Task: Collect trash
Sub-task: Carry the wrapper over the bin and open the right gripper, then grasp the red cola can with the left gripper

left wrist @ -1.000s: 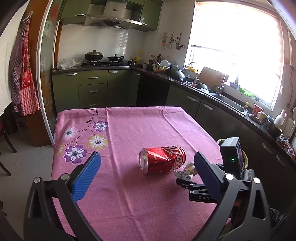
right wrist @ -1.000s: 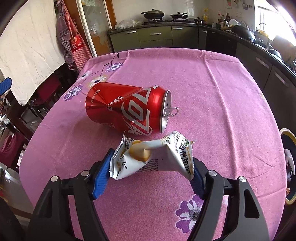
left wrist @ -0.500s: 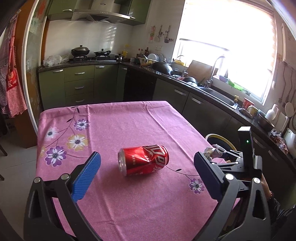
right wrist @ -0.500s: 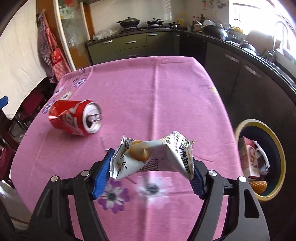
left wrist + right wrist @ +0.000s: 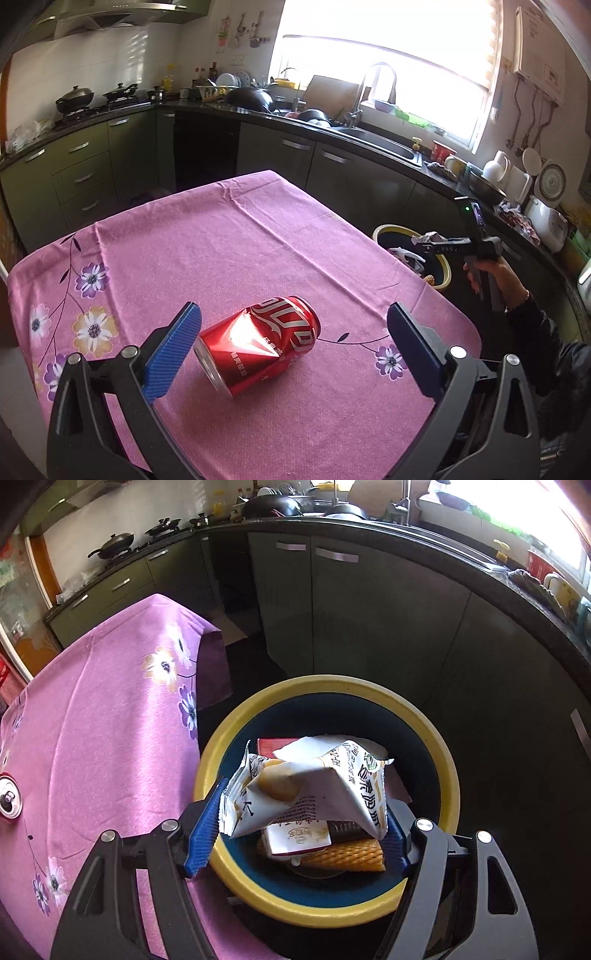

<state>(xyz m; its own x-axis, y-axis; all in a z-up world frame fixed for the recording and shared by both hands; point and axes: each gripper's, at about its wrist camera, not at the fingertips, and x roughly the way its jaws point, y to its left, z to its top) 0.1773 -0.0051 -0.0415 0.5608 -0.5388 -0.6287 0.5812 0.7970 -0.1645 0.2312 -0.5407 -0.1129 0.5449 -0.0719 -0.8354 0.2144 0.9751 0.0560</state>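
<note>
Pink floral tablecloth beside green kitchen cabinets

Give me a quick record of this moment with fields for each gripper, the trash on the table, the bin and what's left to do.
right gripper: shut on a crumpled wrapper, held above the bin
left gripper: open, empty, pointed at the can
can: dented, red, lying on its side on the tablecloth
bin: yellow rim, on the floor beside the table, already holds cartons and orange mesh
left to do: release the wrapper, then collect the can
</note>
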